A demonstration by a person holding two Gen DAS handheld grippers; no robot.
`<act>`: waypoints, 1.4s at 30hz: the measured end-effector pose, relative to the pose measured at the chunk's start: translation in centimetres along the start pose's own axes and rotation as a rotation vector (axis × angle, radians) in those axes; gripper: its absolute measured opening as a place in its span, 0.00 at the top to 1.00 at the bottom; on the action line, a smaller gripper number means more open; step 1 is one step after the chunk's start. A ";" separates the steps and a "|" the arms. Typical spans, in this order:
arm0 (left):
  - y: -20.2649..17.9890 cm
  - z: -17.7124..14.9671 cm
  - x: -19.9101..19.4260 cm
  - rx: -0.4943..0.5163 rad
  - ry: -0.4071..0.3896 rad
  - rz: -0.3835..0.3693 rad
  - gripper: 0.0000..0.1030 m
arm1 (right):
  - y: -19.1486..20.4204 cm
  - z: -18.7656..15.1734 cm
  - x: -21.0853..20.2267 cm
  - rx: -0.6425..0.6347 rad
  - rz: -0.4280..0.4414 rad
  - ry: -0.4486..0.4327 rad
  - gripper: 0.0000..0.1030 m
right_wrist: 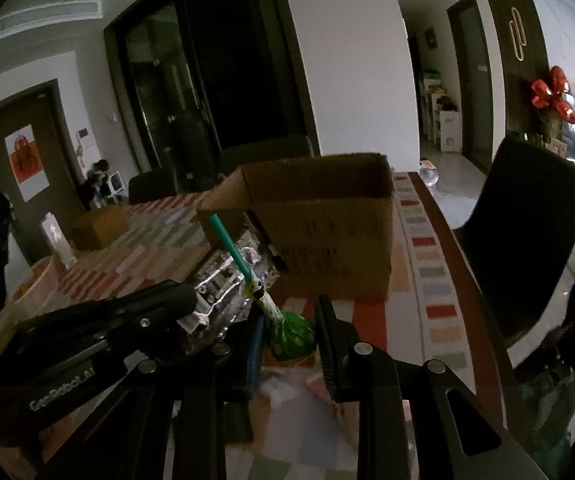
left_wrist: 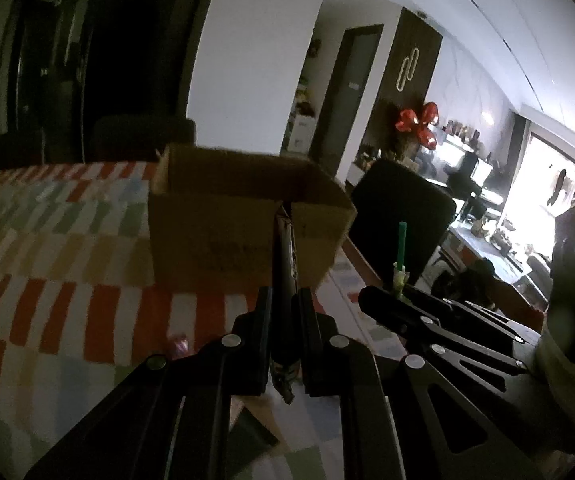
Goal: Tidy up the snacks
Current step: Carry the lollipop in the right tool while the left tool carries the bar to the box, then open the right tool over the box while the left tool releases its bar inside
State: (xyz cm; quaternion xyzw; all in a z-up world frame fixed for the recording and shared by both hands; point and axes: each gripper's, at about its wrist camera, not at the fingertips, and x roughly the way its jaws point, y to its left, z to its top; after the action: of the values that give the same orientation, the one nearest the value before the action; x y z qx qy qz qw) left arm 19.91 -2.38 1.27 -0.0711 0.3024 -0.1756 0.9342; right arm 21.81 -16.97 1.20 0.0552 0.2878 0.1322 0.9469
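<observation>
An open cardboard box (left_wrist: 243,216) stands on the checked tablecloth; it also shows in the right wrist view (right_wrist: 327,232). My left gripper (left_wrist: 284,300) is shut on a flat dark foil snack packet (left_wrist: 285,264), held edge-on just in front of the box. In the right wrist view the same packet (right_wrist: 223,280) looks shiny, at the left gripper's tip. My right gripper (right_wrist: 289,320) is shut on a green wrapped lollipop (right_wrist: 291,334) with a teal stick (right_wrist: 229,246). The lollipop stick (left_wrist: 400,246) also rises beside the left gripper.
A smaller cardboard box (right_wrist: 101,226) and a clear bag (right_wrist: 55,240) sit at the table's far left. A dark chair (right_wrist: 527,240) stands right of the table edge (right_wrist: 447,236). More chairs (left_wrist: 143,136) are behind the table. A small pink item (left_wrist: 179,344) lies on the cloth.
</observation>
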 end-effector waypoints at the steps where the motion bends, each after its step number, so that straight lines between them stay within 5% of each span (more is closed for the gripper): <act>1: 0.1 0.3 0.0 0.000 -0.006 0.001 0.87 | 0.0 0.5 0.3 0.000 0.004 -0.007 0.75; 20: 2.9 8.9 4.1 0.088 -0.087 0.097 0.87 | -1.2 9.4 6.7 0.007 -0.012 -0.014 0.75; 34: 6.0 13.2 11.7 0.034 0.054 0.145 0.86 | -2.9 12.4 12.9 0.002 -0.061 0.089 0.74; 36: 6.2 13.1 11.8 0.036 0.056 0.177 0.78 | -2.9 12.4 13.3 0.004 -0.088 0.112 0.57; 38: 6.2 12.8 11.1 0.051 0.045 0.203 0.62 | -2.9 12.2 12.8 0.007 -0.097 0.103 0.54; 42: 5.7 11.7 9.0 0.089 0.038 0.234 0.55 | -2.5 11.5 11.6 -0.002 -0.085 0.093 0.53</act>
State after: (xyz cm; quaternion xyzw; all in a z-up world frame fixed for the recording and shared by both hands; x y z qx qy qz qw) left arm 35.24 -0.14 4.45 0.0094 0.3183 -0.0798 0.9446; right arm 38.07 -16.44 4.08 0.0359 0.3334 0.0947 0.9373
